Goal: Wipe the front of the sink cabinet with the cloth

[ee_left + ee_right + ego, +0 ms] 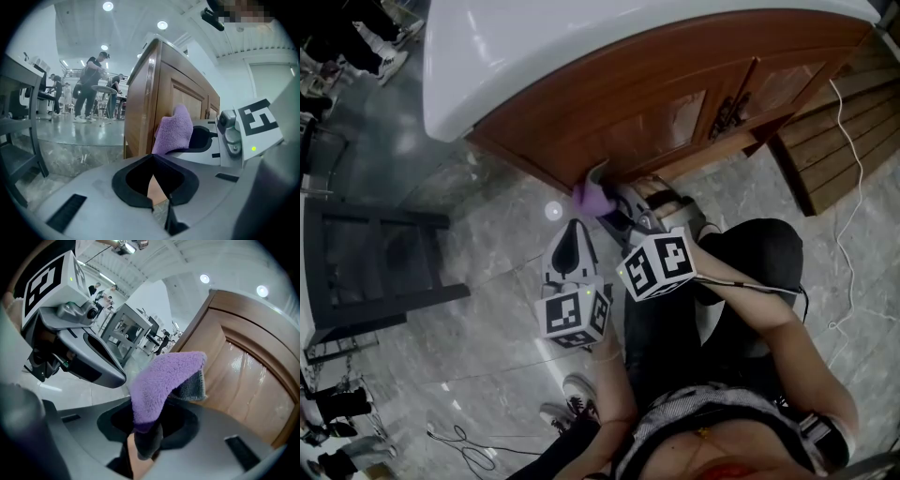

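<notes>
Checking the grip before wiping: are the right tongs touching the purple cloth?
Touching. The right gripper view shows the right tongs shut on the purple cloth, which runs down between them.

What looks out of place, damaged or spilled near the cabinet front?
Nothing serious. The cabinet front looks whole, doors shut; the right gripper clamps the purple cloth beside it. Only a loose white cable trails over the floor at the cabinet's side.

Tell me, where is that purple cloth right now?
In the head view the purple cloth sits mid-frame, clamped in the jaws of the right gripper, at the lower front edge of the wooden sink cabinet.
</notes>
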A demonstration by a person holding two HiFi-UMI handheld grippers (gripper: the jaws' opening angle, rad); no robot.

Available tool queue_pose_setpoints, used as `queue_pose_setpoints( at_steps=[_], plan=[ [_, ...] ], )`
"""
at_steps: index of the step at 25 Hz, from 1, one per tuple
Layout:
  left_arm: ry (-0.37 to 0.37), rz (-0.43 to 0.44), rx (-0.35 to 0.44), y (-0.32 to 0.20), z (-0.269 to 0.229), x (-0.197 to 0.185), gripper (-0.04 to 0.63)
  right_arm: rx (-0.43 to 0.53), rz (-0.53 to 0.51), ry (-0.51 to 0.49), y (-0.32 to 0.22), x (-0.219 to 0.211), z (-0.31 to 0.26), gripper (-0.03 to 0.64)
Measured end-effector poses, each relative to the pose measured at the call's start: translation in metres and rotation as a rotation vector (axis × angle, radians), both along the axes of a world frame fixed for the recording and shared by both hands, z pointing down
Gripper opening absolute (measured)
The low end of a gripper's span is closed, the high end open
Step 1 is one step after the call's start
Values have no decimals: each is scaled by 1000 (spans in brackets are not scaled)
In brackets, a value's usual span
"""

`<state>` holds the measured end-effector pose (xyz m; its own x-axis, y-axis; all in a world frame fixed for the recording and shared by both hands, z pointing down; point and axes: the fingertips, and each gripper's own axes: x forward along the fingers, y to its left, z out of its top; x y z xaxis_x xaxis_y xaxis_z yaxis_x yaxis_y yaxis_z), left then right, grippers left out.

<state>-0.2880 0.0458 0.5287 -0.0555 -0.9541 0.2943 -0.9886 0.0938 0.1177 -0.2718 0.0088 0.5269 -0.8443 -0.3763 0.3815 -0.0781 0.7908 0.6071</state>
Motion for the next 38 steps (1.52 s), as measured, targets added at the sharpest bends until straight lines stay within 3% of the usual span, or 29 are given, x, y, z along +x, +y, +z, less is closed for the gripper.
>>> queue_pose_setpoints(
  at_steps=[17,21,38],
  plan=[
    [6,44,5,-13,1,17,0,55,71,38,-21,26,3,164],
    [12,63,3,-18,2,24,0,7,112,19,-34,38,2,164],
    [33,138,13,-39,7,47,0,-2,222,21,-62,77,5,164]
  ],
)
